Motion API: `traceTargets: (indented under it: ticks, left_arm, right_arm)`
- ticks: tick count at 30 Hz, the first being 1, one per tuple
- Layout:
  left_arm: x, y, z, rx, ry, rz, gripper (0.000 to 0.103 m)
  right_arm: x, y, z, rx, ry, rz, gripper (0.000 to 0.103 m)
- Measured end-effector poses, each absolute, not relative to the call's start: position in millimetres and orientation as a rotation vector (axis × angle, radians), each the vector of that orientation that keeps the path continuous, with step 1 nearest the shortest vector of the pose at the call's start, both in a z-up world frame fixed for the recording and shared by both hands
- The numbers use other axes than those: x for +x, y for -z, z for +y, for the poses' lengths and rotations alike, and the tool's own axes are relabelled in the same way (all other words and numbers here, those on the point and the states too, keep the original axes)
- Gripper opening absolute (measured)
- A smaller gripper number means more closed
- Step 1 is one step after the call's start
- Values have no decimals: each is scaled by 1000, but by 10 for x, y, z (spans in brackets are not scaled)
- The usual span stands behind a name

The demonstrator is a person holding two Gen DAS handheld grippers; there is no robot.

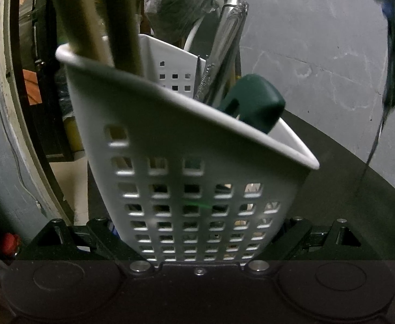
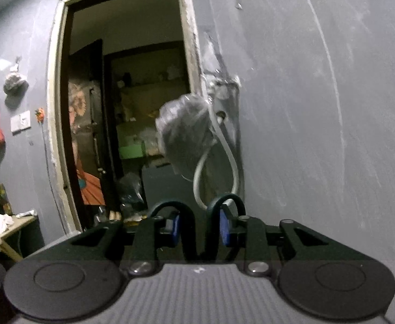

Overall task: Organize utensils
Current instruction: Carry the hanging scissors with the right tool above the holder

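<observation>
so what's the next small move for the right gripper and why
Probably bring the right gripper over the white perforated plastic caddy: a thin metal utensil seems to hang beneath it, apart from the caddy, whose right corner shows room.

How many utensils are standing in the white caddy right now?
4 that I can tell: two pale handles at the caddy's left end, a chrome handle in the middle, and a green handle at the right. More may be hidden inside.
</observation>
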State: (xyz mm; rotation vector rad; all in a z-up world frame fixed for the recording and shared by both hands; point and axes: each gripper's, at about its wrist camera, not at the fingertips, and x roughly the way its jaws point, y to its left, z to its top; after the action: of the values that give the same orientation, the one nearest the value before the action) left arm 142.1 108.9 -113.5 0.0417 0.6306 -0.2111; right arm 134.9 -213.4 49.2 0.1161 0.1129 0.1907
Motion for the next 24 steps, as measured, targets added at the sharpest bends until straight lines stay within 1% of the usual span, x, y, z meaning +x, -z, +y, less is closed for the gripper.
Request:
traceTargets:
  ticks: [12, 16, 20, 24]
  left_arm:
    - [1440, 1146, 1110, 15, 192, 616, 93]
    - [1412, 1152, 1119, 7, 191, 609, 93]
    - [1395, 1146, 1120, 3, 191, 602, 93]
    - [1372, 1140, 1129, 3, 192, 595, 93]
  right_arm:
    - [1562, -1323, -1968, 101, -374, 19, 33]
    - [1633, -1568, -1880, 141, -464, 3, 33]
    - [1705, -1692, -1753, 158, -549, -11, 34]
    - [1795, -1672, -1613, 157, -604, 7, 35]
